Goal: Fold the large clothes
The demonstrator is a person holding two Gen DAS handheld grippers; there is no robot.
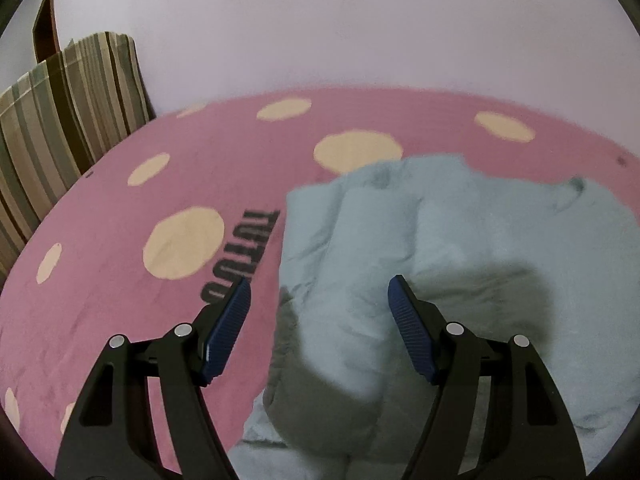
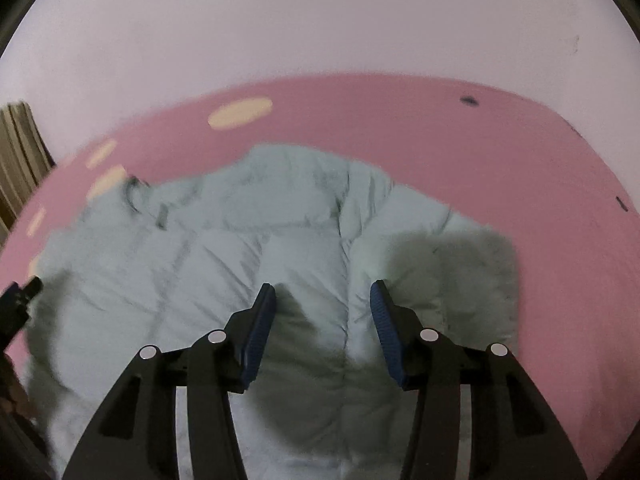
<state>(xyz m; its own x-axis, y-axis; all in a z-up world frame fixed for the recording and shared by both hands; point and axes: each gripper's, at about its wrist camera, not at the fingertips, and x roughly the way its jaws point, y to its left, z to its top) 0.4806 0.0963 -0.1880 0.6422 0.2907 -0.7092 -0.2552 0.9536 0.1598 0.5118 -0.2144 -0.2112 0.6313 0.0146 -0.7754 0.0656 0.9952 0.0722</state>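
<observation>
Across the pink blanket [image 1: 120, 200] with its cream dots, we are seeing bare cloth running from nine o'clock round to twelve in the left wrist view, out to the striped cushions [image 1: 60, 120] leaning by the pale wall [image 1: 320, 20] at ten o'clock. From the right wrist view, more bare pink is lying from one to three o'clock, up to the blanket's far edge against the wall.

We are hovering over a pale blue padded jacket [image 2: 240, 260] that is lying spread on the blanket. Its long axis is running from six o'clock away toward twelve, with a puffy seam going the same way. A folded roll of it [image 1: 360, 240] is forming the jacket's left edge, just beside the black lettering [image 1: 240, 256] on the blanket.

Our left gripper [image 1: 320, 296] is hanging with fingers spread wide, grasping nothing, above that left edge. Our right gripper [image 2: 323, 300] is likewise released, fingers apart over the jacket's middle. Whether either is touching the fabric, we cannot tell.
</observation>
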